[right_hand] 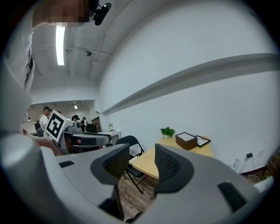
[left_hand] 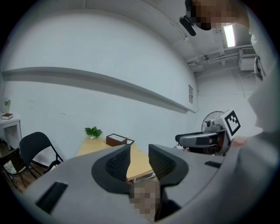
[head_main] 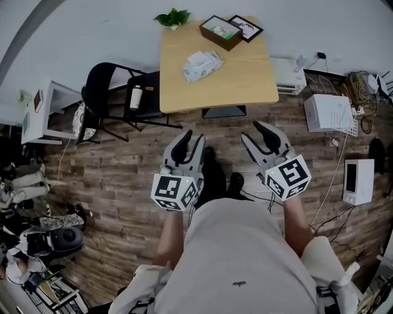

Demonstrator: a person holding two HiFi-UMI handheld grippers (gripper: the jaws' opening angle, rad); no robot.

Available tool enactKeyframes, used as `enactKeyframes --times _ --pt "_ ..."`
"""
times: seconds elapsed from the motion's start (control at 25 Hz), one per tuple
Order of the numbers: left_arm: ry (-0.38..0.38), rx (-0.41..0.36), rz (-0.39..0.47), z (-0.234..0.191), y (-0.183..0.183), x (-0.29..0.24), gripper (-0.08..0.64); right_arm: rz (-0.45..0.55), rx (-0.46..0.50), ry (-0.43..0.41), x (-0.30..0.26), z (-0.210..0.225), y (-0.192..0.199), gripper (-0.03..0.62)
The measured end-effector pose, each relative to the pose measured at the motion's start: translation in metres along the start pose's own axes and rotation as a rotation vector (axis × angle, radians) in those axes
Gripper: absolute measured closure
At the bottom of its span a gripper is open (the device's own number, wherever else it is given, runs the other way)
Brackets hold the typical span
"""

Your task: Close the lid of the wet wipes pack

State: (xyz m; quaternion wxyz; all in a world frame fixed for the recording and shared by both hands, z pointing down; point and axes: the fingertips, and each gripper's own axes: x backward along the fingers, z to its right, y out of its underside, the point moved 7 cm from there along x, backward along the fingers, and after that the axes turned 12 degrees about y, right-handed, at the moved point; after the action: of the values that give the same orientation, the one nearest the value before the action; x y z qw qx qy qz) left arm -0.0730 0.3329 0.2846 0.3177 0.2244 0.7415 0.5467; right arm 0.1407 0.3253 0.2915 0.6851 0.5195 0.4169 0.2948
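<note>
The wet wipes pack (head_main: 202, 65), white and green, lies on the wooden table (head_main: 245, 80) far ahead of me. I cannot tell from here how its lid stands. Both grippers hang over the wood floor, well short of the table. My left gripper (head_main: 191, 138) (left_hand: 139, 152) is open with nothing between its jaws. My right gripper (head_main: 251, 130) (right_hand: 142, 153) is open a little wider and is also empty. The pack does not show in either gripper view.
On the table's far end stand a brown box (head_main: 220, 32), a picture frame (head_main: 247, 27) and a small plant (head_main: 173, 18). A black folding chair (head_main: 101, 92) with a bottle (head_main: 136, 97) stands left of the table. White appliances (head_main: 328, 113) and cables sit at the right.
</note>
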Motion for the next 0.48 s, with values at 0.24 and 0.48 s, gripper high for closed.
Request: enactKeyframes --times 0.24,0.48 --pt "-0.005 0.007 0.005 -0.025 0.002 -0.004 0.43 -0.026 -0.006 0.019 -0.018 0.002 -0.001 0.413" --pt "-0.004 0.033 0.022 -0.065 -0.005 -0.014 0.43 -0.042 0.004 0.031 -0.05 0.002 -0.012 0.414"
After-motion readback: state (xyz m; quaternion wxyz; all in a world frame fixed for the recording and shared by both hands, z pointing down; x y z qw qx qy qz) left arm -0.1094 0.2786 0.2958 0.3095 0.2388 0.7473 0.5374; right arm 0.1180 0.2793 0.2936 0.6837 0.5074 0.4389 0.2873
